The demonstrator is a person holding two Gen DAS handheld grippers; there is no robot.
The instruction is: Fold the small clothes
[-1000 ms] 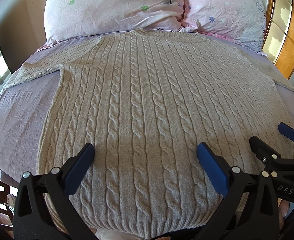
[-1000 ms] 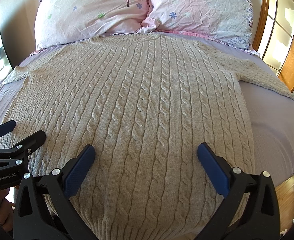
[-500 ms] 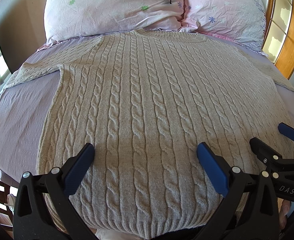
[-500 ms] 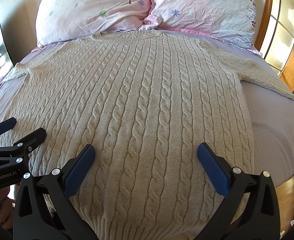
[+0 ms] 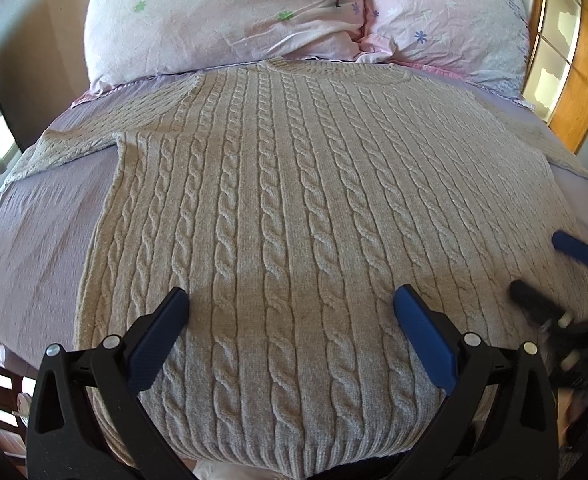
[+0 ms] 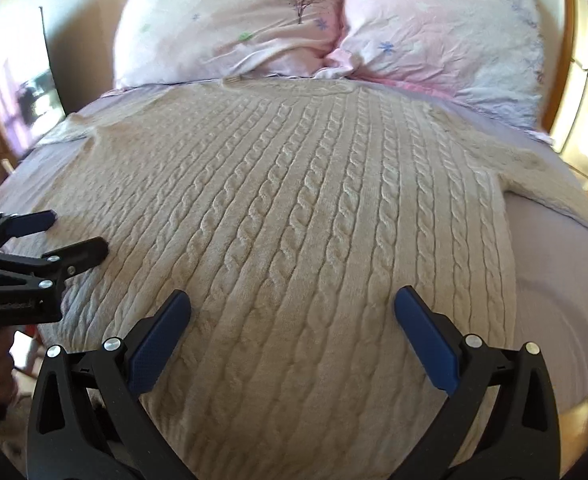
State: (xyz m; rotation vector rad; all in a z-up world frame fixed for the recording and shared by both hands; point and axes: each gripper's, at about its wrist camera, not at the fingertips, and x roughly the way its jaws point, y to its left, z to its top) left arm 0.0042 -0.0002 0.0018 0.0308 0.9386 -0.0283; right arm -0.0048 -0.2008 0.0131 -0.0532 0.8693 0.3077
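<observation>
A beige cable-knit sweater (image 5: 294, 208) lies flat and spread out on the bed, collar toward the pillows, sleeves out to both sides; it also fills the right wrist view (image 6: 294, 216). My left gripper (image 5: 290, 304) is open and empty, hovering over the sweater's hem area left of centre. My right gripper (image 6: 292, 308) is open and empty over the lower right part of the sweater. The right gripper shows at the right edge of the left wrist view (image 5: 553, 268), and the left gripper shows at the left edge of the right wrist view (image 6: 74, 232).
The bed has a lilac sheet (image 5: 34, 248). Two pink floral pillows (image 5: 230, 16) (image 6: 445, 36) lie at the head. A wooden headboard or frame (image 5: 577, 80) stands at the right. The bed's right edge (image 6: 573, 392) drops to a wooden floor.
My right gripper has moved forward and risen over the sweater, tilting its view toward the pillows. The left gripper has stayed nearly still. The sweater has not moved.
</observation>
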